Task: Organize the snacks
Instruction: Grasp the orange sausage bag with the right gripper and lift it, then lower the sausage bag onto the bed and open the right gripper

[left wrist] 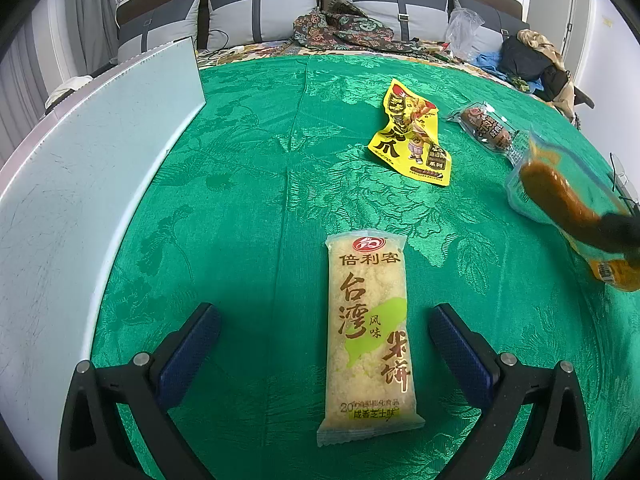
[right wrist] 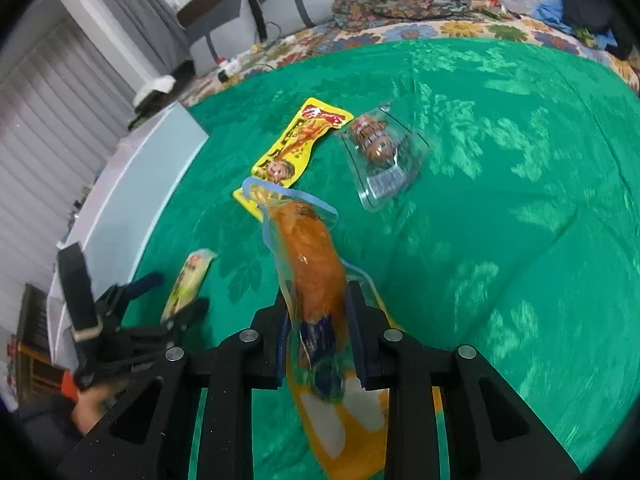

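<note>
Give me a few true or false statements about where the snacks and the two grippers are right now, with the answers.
1. The right gripper is shut on the orange sausage pack. True.
2. The left gripper is clamped on the rice cracker pack. False: it is open, with the pack lying between its fingers.
3. The yellow snack packet lies on the green cloth. True.
4. The brown sausage pack rests on the white board. False: it lies on the cloth, beside the yellow packet.
</note>
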The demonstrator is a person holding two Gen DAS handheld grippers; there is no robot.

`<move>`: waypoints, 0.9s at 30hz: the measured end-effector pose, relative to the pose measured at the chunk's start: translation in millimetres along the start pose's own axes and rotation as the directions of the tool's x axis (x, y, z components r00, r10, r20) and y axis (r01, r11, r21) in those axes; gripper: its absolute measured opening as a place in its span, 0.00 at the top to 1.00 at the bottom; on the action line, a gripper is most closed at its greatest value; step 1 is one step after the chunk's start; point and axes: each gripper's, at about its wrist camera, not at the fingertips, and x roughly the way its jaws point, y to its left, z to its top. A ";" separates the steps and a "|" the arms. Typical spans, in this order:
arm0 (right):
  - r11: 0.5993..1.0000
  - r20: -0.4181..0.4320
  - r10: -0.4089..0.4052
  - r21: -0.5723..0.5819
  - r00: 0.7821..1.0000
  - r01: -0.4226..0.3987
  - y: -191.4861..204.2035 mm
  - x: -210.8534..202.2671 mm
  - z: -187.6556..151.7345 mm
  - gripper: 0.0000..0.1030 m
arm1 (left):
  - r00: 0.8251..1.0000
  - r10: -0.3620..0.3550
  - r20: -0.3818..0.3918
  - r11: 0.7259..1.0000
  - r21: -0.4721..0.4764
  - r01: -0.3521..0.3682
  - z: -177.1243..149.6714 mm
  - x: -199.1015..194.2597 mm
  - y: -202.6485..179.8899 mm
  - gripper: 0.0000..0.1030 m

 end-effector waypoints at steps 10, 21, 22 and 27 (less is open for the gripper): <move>0.941 -0.016 -0.217 -0.269 0.976 0.204 49.2 34.2 -42.0 0.33 | 1.000 0.000 0.000 1.000 0.000 0.000 0.0 0.0 0.0 0.00; 0.929 0.142 -0.272 -0.217 0.952 0.298 37.0 -14.5 -97.1 0.31 | 1.000 0.000 0.000 1.000 0.000 0.000 -0.2 -0.4 0.0 0.00; 0.929 0.154 -0.288 -0.195 0.945 0.315 30.2 -20.1 -102.8 0.31 | 1.000 0.000 0.000 1.000 0.000 0.000 0.0 0.0 -0.1 0.00; 0.913 0.143 -0.364 -0.139 0.920 0.383 5.4 -22.2 -108.5 0.31 | 1.000 0.000 0.001 1.000 0.000 0.000 -0.1 -0.1 -0.1 0.00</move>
